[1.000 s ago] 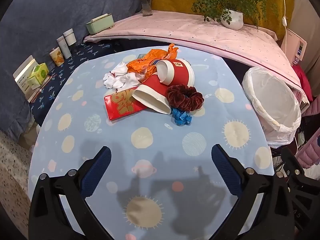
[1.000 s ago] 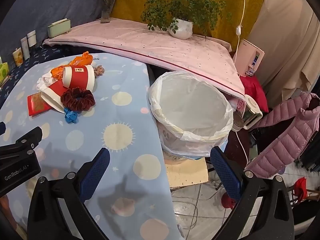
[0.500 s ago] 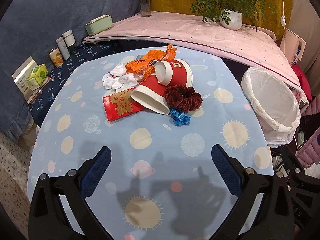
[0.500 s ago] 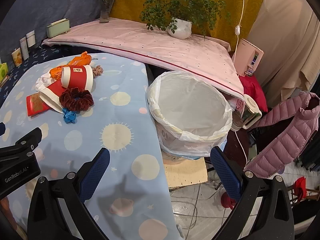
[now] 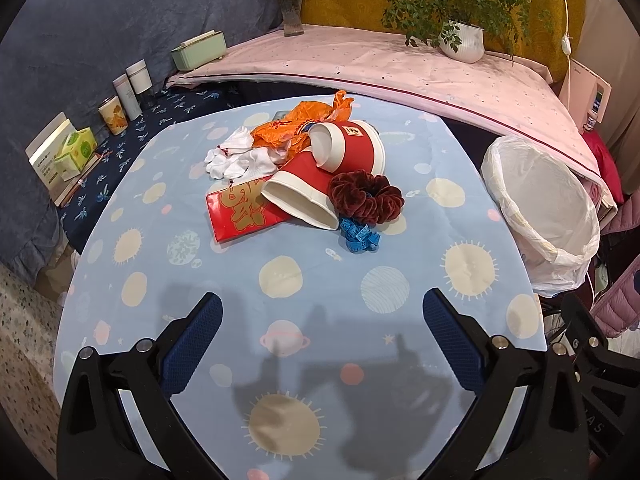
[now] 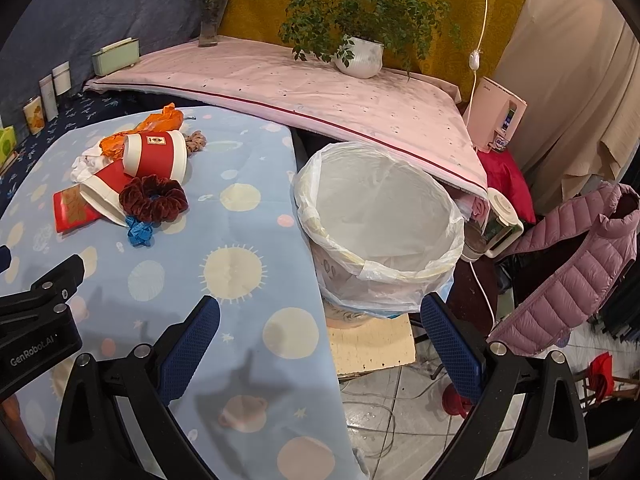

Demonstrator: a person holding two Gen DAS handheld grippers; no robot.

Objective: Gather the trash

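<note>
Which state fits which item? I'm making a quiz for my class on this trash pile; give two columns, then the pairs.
Things:
1. dark red velvet scrunchie
2. blue tape measure
3. white-lined trash bin
4. flat red envelope

States:
A. stands beside the table
B. partly under a red paper cup
C. rests against both cups
D. bunched below the scrunchie

Pairs: 1-C, 2-D, 3-A, 4-B

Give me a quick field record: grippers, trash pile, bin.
left gripper: open, empty, above the near tablecloth
right gripper: open, empty, over the table edge near the bin
trash pile: two red paper cups, orange bag, white tissues, red envelope, scrunchie, blue tape
bin: white liner, beside the table, looks empty
</note>
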